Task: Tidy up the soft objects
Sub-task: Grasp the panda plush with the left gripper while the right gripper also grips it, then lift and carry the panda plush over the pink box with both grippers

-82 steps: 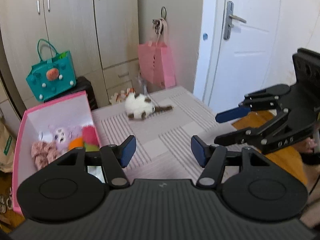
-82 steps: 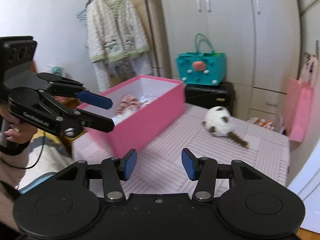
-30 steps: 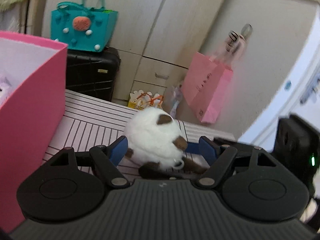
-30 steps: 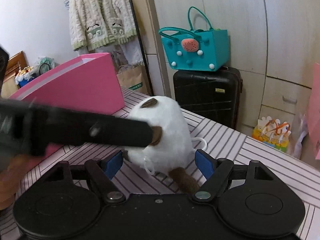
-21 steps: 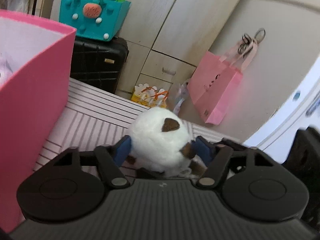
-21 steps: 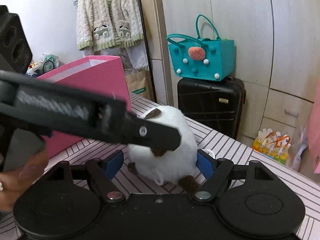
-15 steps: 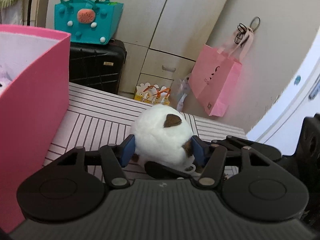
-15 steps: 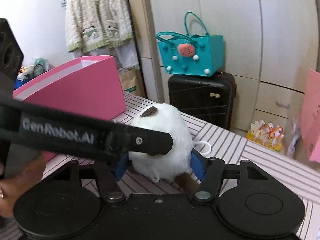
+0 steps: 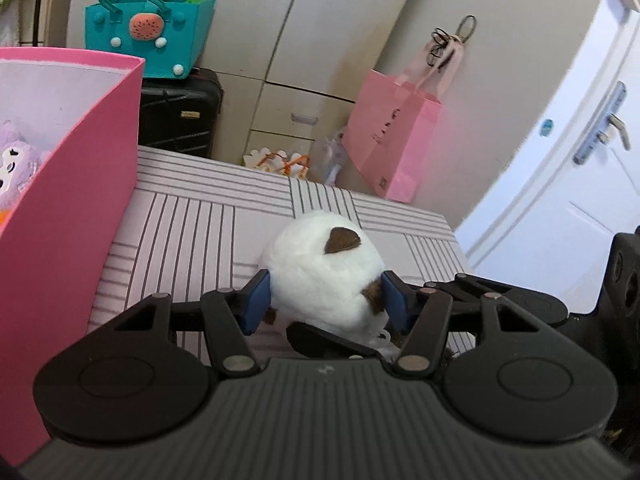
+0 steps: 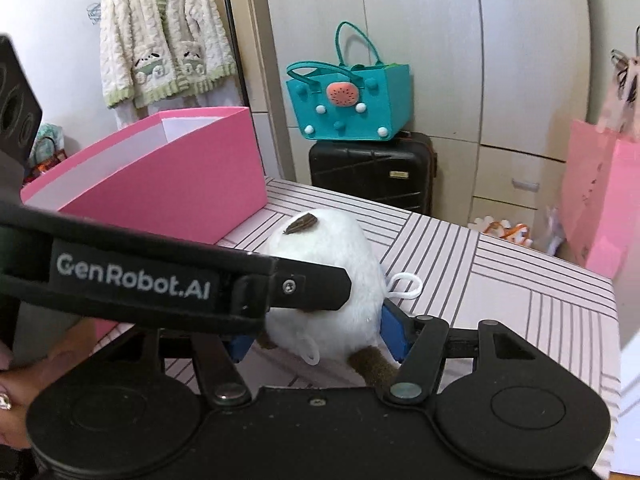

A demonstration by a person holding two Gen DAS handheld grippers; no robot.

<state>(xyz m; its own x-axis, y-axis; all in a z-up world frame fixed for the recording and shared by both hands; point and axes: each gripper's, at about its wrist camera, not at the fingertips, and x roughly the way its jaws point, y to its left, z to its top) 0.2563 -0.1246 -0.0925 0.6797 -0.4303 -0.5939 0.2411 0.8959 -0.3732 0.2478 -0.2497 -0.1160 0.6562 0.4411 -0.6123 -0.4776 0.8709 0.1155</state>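
Both grippers pinch the plush (image 9: 324, 276): left gripper (image 9: 325, 300) and right gripper (image 10: 316, 332) squeeze its sides. Next, I judge: lift it into the pink box (image 9: 72, 184).

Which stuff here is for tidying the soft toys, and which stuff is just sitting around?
For the job: white plush toy, pink box with toys already inside, left gripper and right gripper, both squeezing the plush.

Just sitting around: teal bag, black suitcase, pink paper bag, hanging cardigan.
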